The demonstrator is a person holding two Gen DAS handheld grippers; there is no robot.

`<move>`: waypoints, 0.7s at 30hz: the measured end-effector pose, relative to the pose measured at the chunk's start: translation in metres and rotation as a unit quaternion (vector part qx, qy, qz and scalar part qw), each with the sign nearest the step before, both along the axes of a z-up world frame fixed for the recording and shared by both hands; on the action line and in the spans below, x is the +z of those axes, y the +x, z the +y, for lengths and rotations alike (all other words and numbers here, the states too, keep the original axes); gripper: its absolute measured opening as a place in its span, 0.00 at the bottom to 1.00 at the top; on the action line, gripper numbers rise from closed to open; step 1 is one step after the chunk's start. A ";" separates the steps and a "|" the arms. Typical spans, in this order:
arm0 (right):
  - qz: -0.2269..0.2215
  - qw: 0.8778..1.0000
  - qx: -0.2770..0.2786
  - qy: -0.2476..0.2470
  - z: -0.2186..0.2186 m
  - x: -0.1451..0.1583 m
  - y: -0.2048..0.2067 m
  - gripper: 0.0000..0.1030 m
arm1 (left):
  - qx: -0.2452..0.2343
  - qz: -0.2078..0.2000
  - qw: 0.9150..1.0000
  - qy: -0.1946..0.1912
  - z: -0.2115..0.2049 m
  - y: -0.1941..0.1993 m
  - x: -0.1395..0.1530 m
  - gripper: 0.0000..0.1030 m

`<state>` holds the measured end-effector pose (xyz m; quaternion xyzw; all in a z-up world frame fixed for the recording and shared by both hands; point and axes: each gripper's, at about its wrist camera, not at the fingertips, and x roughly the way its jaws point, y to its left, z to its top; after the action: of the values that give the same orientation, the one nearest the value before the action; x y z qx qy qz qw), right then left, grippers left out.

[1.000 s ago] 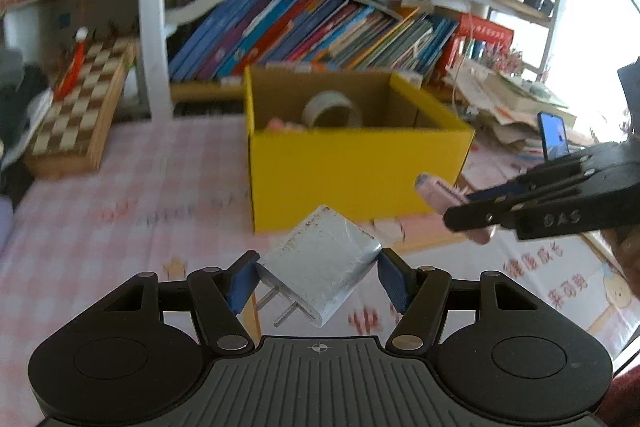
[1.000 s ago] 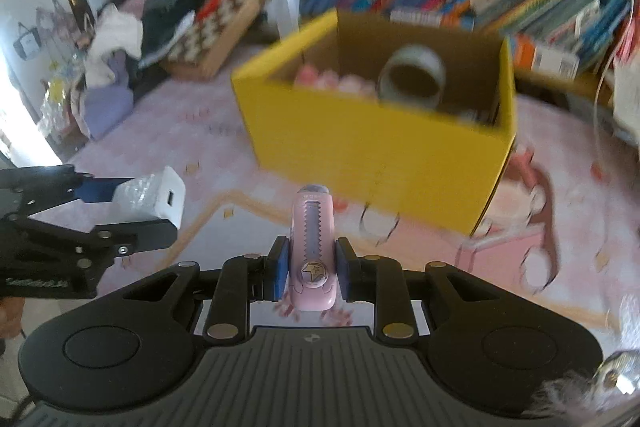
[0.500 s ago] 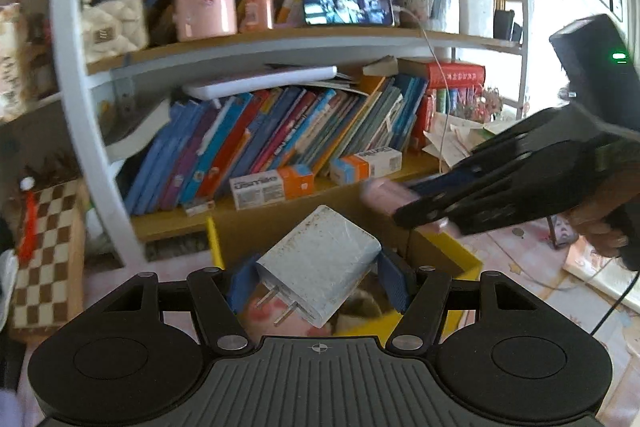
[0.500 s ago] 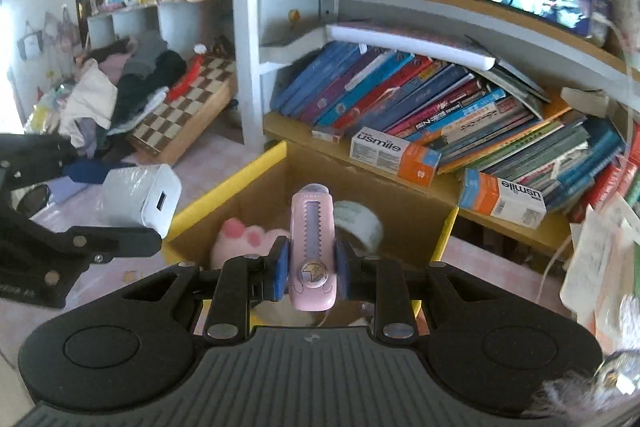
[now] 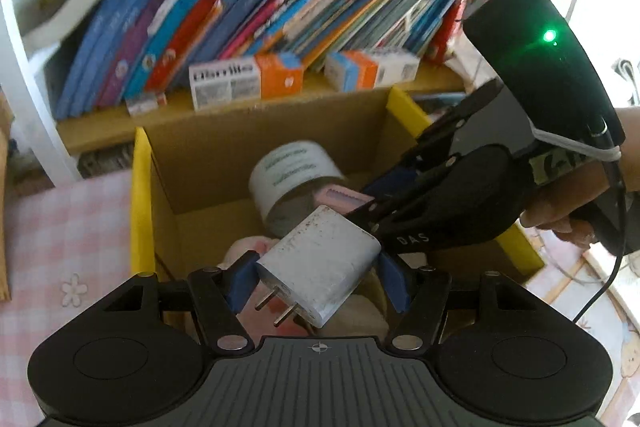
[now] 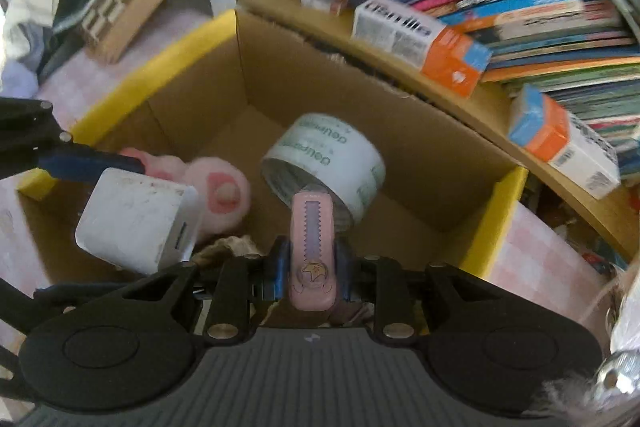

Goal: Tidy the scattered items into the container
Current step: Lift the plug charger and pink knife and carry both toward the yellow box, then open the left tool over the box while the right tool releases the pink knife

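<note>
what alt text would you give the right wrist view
The right tongs hold a pink utility knife over an open yellow cardboard box containing a tape roll and a pink plush toy. At left, the left tongs grip a white charger.

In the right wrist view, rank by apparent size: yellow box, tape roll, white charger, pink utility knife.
1. yellow box
2-3. tape roll and white charger look alike; the charger is nearer the camera
4. pink utility knife
</note>
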<state>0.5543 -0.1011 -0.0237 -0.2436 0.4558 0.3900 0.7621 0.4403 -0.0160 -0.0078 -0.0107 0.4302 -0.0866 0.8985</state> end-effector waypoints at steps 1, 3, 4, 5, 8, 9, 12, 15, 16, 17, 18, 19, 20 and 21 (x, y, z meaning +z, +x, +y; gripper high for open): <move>0.001 1.000 0.005 -0.005 0.003 -0.003 0.003 0.22 | 0.000 0.007 1.000 0.001 0.000 0.004 -0.003 0.62; 0.003 1.000 0.013 -0.013 0.007 -0.008 0.009 0.22 | -0.002 0.018 1.000 0.002 0.001 0.010 -0.008 0.63; 0.003 1.000 0.015 -0.016 0.010 -0.010 0.010 0.22 | -0.003 0.023 1.000 0.003 0.002 0.014 -0.010 0.63; 0.003 1.000 0.017 -0.016 0.011 -0.011 0.012 0.22 | -0.004 0.026 1.000 0.004 0.001 0.015 -0.012 0.63; 0.005 1.000 0.017 -0.016 0.015 -0.015 0.016 0.22 | -0.008 0.033 0.999 0.013 -0.001 0.018 -0.017 0.63; 0.006 1.000 0.016 -0.015 0.016 -0.016 0.017 0.22 | -0.009 0.035 0.999 0.015 -0.002 0.020 -0.019 0.63; 0.012 1.000 0.009 -0.007 0.016 -0.018 0.021 0.23 | -0.013 0.038 0.999 0.024 -0.005 0.022 -0.024 0.64; 0.021 1.000 -0.002 0.013 0.013 -0.014 0.022 0.36 | -0.019 0.028 0.999 0.030 -0.009 0.018 -0.022 0.67; 0.024 0.999 -0.005 0.021 0.011 -0.012 0.021 0.38 | -0.021 0.024 0.999 0.028 -0.009 0.016 -0.020 0.69; 0.027 0.999 -0.007 0.028 0.010 -0.009 0.020 0.38 | -0.020 0.018 0.999 0.028 -0.009 0.014 -0.016 0.70; 0.029 0.999 -0.009 0.033 0.008 -0.006 0.019 0.38 | -0.023 0.010 0.999 0.031 -0.010 0.011 -0.012 0.71; 0.030 0.999 -0.011 0.038 0.005 -0.003 0.017 0.38 | -0.025 0.002 0.999 0.034 -0.010 0.009 -0.008 0.71; 0.031 0.998 -0.014 0.045 0.002 0.002 0.015 0.38 | -0.028 -0.007 0.999 0.037 -0.011 0.007 -0.003 0.71; 0.032 0.998 -0.018 0.053 -0.001 0.006 0.012 0.38 | -0.030 -0.015 0.999 0.041 -0.011 0.004 0.001 0.71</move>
<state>0.5666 -0.1026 -0.0175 -0.1819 0.4624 0.4074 0.7662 0.4441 -0.0270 -0.0067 0.0401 0.4199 -0.0962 0.9015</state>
